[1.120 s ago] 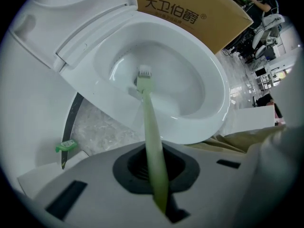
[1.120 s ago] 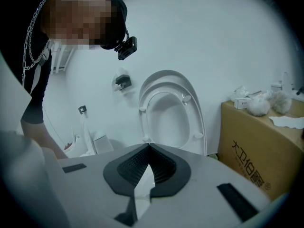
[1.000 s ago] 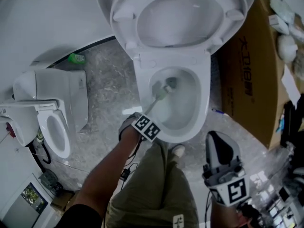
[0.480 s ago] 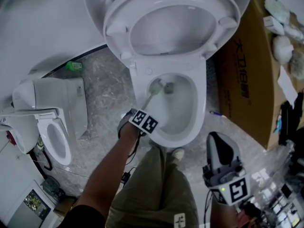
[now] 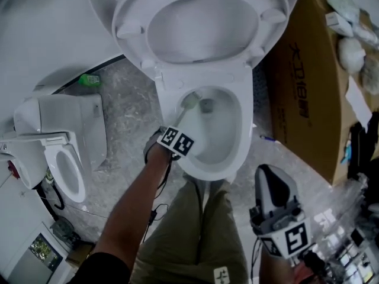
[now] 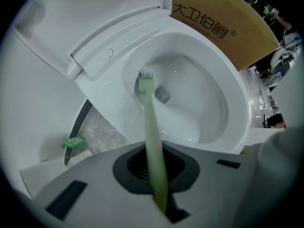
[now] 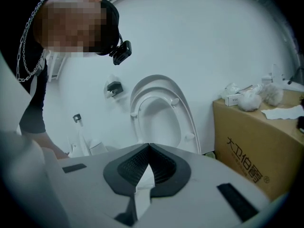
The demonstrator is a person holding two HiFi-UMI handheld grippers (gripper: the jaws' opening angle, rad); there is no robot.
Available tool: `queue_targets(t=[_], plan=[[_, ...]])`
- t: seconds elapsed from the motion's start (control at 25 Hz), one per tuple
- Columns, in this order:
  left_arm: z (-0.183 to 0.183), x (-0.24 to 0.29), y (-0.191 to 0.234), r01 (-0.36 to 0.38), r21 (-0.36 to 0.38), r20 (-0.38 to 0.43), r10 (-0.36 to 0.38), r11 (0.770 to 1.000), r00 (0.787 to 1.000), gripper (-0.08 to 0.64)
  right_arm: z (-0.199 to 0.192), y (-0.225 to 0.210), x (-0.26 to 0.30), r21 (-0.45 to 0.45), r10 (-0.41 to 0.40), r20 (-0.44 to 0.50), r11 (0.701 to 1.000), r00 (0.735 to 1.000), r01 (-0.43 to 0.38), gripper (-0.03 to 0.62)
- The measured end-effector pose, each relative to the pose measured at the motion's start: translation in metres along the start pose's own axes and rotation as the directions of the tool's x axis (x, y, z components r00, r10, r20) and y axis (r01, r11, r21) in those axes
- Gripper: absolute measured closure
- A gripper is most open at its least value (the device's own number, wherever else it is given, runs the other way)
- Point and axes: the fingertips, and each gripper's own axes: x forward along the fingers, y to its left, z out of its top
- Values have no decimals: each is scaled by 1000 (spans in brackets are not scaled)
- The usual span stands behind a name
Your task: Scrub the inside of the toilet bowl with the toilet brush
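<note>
The left tool (image 6: 155, 177) is clenched on the thin green handle of the brush (image 6: 150, 122). The brush sticks straight out ahead of this tool and goes down into the bowl (image 6: 209, 113). Its head is deep inside, far from the tool, against the white wall just left of the dark hole at the bottom. The seat (image 5: 201, 22) is up, past the bowl from the tool. A brown box (image 5: 302, 81) stands past the bowl to the tool's right. A green thing (image 6: 72, 142) lies on the floor (image 5: 127, 120) to the tool's left, near the wall. A small toilet (image 5: 65, 152) is also on that side, well apart.

The right tool (image 5: 271, 176) is held up near the person's leg, away from the bowl. It is clenched with nothing in it, tips touching. The bowl and box are out ahead of it.
</note>
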Motion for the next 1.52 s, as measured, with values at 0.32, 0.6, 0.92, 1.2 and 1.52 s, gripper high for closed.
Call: queue_targets(t=[0.32,0.6,0.92,1.2,1.52], plan=[[14,3,-12,-63,-30,-10,63,998,998,558,-11,-29,-43,-30,19,-58,999,998,-21,588],[29,-2,-34,-22,-64,15,23,998,1000,558,-2,-44,-56,10,28,-41,1000,999,-28,588],[59,3,-68,-10,-27,35,11,1000,999,558,-7,-52,-73,3,24,-46,1000,999,-24,588],[69,7,-103,89,-22,77,-87,996,993,558,-9,-64,-85,-12,-5,-44,1000,999,4,588],[62,10,-137,113,35,58,-115,993,992,558,-8,-52,-87,-92,33,-46,995,998,-37,588]])
